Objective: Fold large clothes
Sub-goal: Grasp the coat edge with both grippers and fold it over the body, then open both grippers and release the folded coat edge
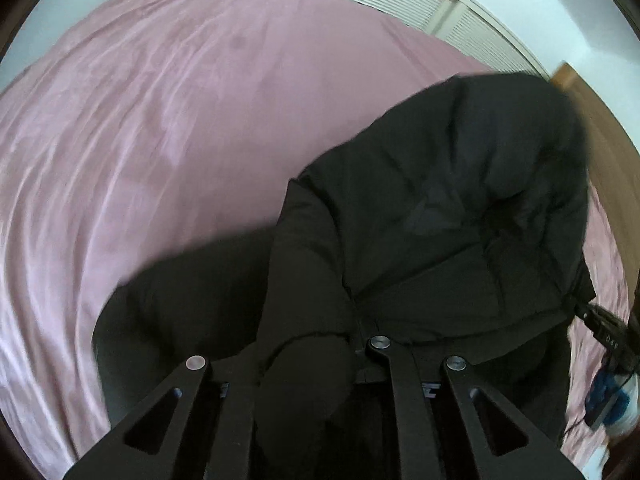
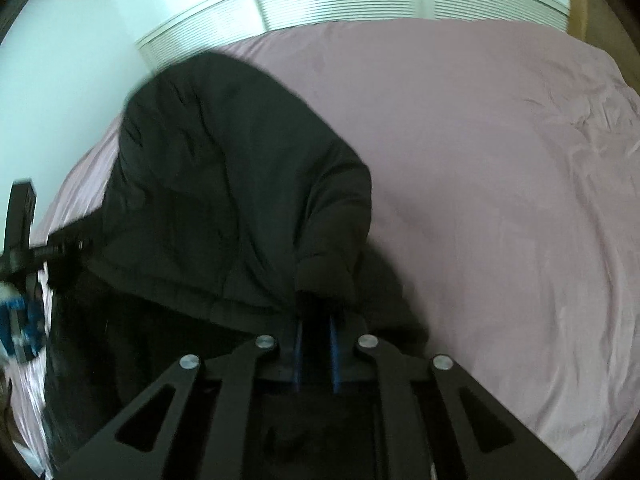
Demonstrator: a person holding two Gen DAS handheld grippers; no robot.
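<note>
Across both wrist views, black puffy jacket [image 1: 460, 208] is lifted off the pink bedsheet [image 1: 160, 140], bunched and draped, motion-blurred at its edges. Left wrist view: jacket fills center to 3 o'clock, a darker fold trailing toward 8 o'clock; sheet covers 9 to 12 o'clock. Left gripper [image 1: 316, 364] sits at 6 o'clock, fingers pinching a thick roll of the jacket's fabric, tips buried in it. Other gripper's black body shows at 4 o'clock touching the jacket's edge, blue and white blur just below it. Right wrist view: jacket [image 2: 224, 200] hangs from center out to 10 o'clock, sheet [image 2: 500, 200] spreads from 12 to 5 o'clock. Right gripper [image 2: 316, 332] at 6 o'clock, blue-edged fingers [image 2: 297, 354] close together, clamped on a fold of jacket; fabric hides the tips. White louvered doors [image 2: 340, 4] at 12 o'clock behind the bed, wooden panel [image 2: 588, 12] at 1 o'clock.
</note>
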